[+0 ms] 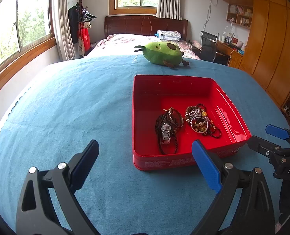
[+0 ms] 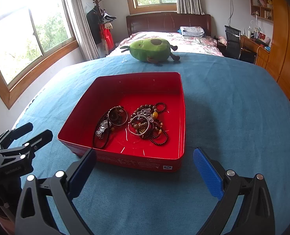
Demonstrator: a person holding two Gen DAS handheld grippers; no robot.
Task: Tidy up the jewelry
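Blue cloth [image 1: 66,107] covers the whole work surface under your two tools, and nearest you it lies bare between and below both pairs of fingers. Your left gripper [image 1: 145,164] has its fingers spread wide with nothing between them; its right fingertip [image 1: 205,166] sits just in front of the near wall of the red tin [image 1: 164,162], while its left fingertip has open cloth ahead and to its outer side. Your right gripper [image 2: 145,170] is likewise released and empty, its left fingertip [image 2: 82,172] overlapping the tin's near left corner in that view, its right fingertip clear of the tin's right wall with a wide stretch of cloth beyond it. Each tool shows at the edge of the other's view, well apart.

Just past the fingertips, inside the tin, the jewelry lies in two clusters toward the near half of the floor. On the left are a metal watch [image 2: 101,130], a dark cord and bangles [image 2: 117,115]. On the right is a tangle of beaded bracelets [image 2: 148,125]. The two clusters lie near each other but apart. The tin's far half is bare red floor.

Beyond the far wall, the cloth runs open to its far edge, where a green plush toy [image 1: 160,52] lies. Past that edge stands a bed [image 1: 133,43].
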